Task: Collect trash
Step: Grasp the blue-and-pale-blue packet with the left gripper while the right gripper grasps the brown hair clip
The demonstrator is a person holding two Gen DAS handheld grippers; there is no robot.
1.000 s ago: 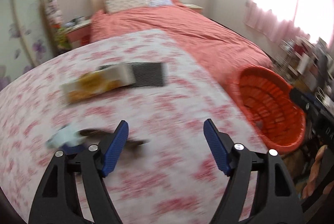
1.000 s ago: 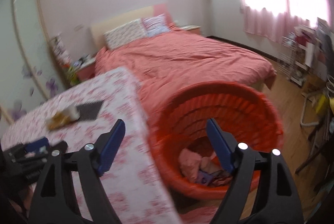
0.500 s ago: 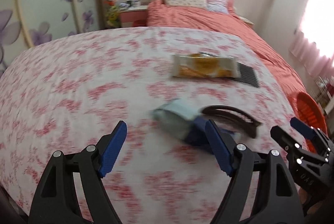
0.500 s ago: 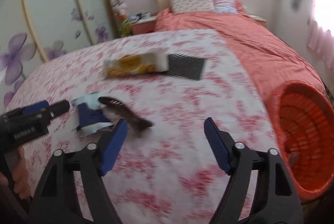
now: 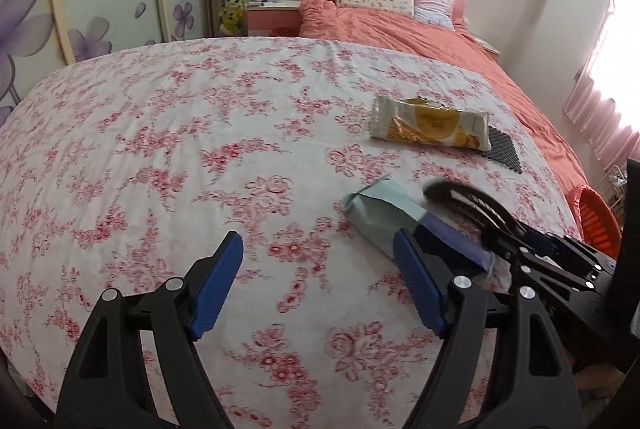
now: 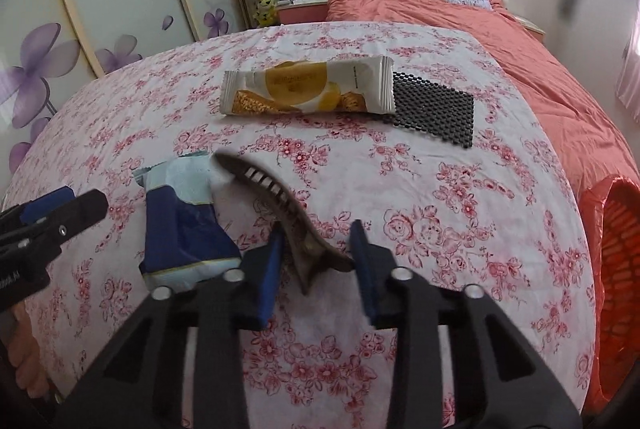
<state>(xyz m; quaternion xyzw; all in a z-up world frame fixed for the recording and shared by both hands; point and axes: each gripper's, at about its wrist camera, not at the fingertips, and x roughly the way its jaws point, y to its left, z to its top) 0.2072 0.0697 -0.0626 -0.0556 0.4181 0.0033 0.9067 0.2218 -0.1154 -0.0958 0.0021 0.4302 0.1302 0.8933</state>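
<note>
The right gripper (image 6: 316, 249) has swung away from the orange basket (image 6: 608, 269) and dropped onto the dark curved hair clip (image 6: 276, 197), its fingers narrowed around the near end, not visibly pinching yet. That looks like the next pickup under way. The left gripper (image 5: 316, 281) hovers with fingers wide apart, holding nothing, just beside the blue-and-teal wrapper (image 5: 384, 217). Further back on the floral-cloth surface (image 6: 460, 229) lie the yellow snack packet (image 6: 306, 91) and black mesh mat (image 6: 436, 109); behind, a coral bed (image 6: 520, 49).
</note>
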